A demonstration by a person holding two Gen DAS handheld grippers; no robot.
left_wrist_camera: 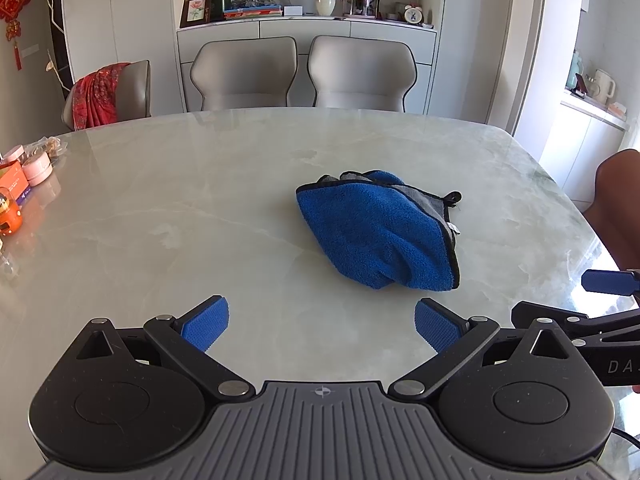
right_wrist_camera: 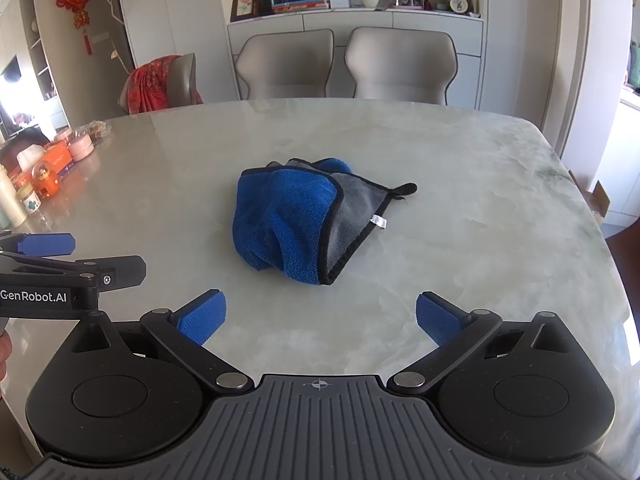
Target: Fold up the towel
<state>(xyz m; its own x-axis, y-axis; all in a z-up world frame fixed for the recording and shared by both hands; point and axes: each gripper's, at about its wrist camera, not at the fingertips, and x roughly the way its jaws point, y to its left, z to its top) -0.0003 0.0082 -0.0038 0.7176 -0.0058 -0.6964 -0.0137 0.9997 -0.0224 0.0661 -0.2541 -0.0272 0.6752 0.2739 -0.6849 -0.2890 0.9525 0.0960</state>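
A blue towel [left_wrist_camera: 376, 232] with a grey underside and black trim lies crumpled on the marble table [left_wrist_camera: 200, 184]; it also shows in the right wrist view [right_wrist_camera: 288, 220], with a black hanging loop and a white tag on its right side. My left gripper [left_wrist_camera: 322, 326] is open and empty, hovering near the table's front edge, short of the towel. My right gripper [right_wrist_camera: 320, 320] is open and empty, also in front of the towel. Each gripper shows at the edge of the other's view: the right one [left_wrist_camera: 608, 284], the left one [right_wrist_camera: 44, 246].
Pink tins [left_wrist_camera: 36, 164], an orange box and small jars [right_wrist_camera: 44, 176] crowd the table's left edge. Two grey chairs [left_wrist_camera: 304, 72] stand at the far side, and one with a red cloth [left_wrist_camera: 100, 96] at the far left. A brown chair [left_wrist_camera: 620, 204] stands at the right.
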